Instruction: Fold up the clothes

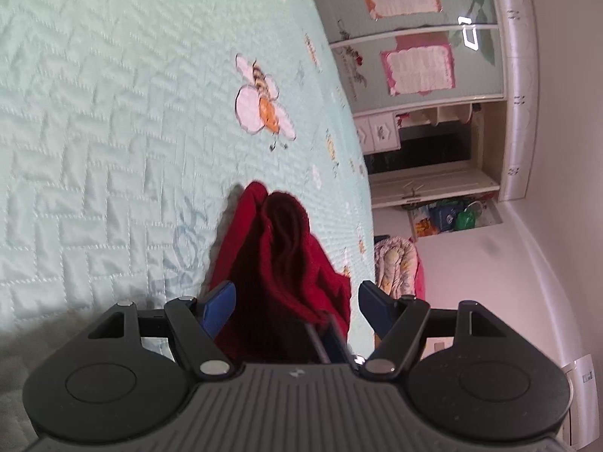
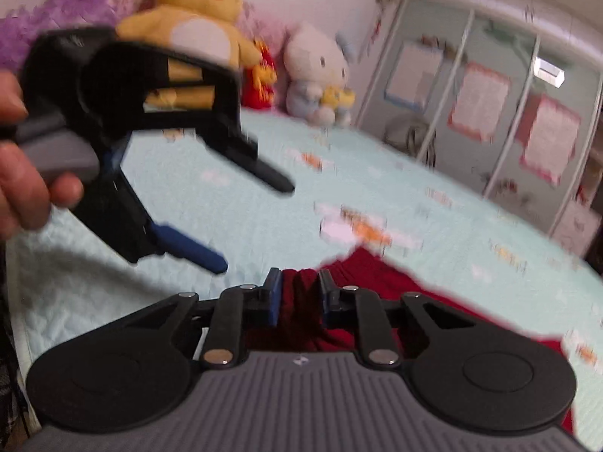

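— Red knit garment (image 2: 361,263) lies bunched on the mint quilted bedspread (image 2: 264,203), at its near edge. Who has it?
— Right gripper (image 2: 299,293): its blue pads pinch a fold.
— And the left gripper (image 1: 296,303)?
— Jaws spread wide, cloth between them, neither pad pressing it.

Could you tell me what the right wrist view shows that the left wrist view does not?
Only the right wrist view shows the plush toys, a hand holding the left gripper with jaws wide, and the right gripper pinching red fabric. Only the left wrist view shows the bee print sharply. Both share the red garment, the quilt and the wardrobe.
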Motion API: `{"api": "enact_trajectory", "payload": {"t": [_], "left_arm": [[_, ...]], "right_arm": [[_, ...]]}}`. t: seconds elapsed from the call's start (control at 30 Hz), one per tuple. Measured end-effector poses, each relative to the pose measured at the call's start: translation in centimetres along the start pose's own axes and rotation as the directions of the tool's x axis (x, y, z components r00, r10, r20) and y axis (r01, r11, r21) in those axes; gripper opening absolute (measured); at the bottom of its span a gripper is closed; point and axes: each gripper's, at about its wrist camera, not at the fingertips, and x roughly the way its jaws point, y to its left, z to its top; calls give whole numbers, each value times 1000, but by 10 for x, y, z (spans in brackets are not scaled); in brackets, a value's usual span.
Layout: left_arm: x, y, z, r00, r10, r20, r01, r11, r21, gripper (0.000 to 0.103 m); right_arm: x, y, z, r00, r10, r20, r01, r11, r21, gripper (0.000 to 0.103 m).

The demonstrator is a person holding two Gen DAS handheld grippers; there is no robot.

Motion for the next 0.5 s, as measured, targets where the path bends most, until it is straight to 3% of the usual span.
{"api": "enact_trajectory", "payload": {"t": [0.07,0.17,0.2,0.4,0.5], "left_arm": [[-2,0,2,1000,0,8,0,1000,3,76],[1,-2,0,1000,7,-10,-7,1000,10,76],[3,-2,0,1000,9,-16,-9,1000,13,76],[9,-1,-3,999,10,-35,-9,1000,18,76],[12,0,-5,999,16,-41,-16,1000,14,76]], "right_arm": [[6,7,-2,1000,21,-22,-22,998,-53,19],[26,28,-26,990,56,-126,-78,981,-176,20],[26,34,-32,992,44,-114,-68,974,-217,21],[-7,16,-22,999,39,-20,-41,996,-82,27],[-4,11,-21,999,9,-51,-13,997,-81,27]]}}
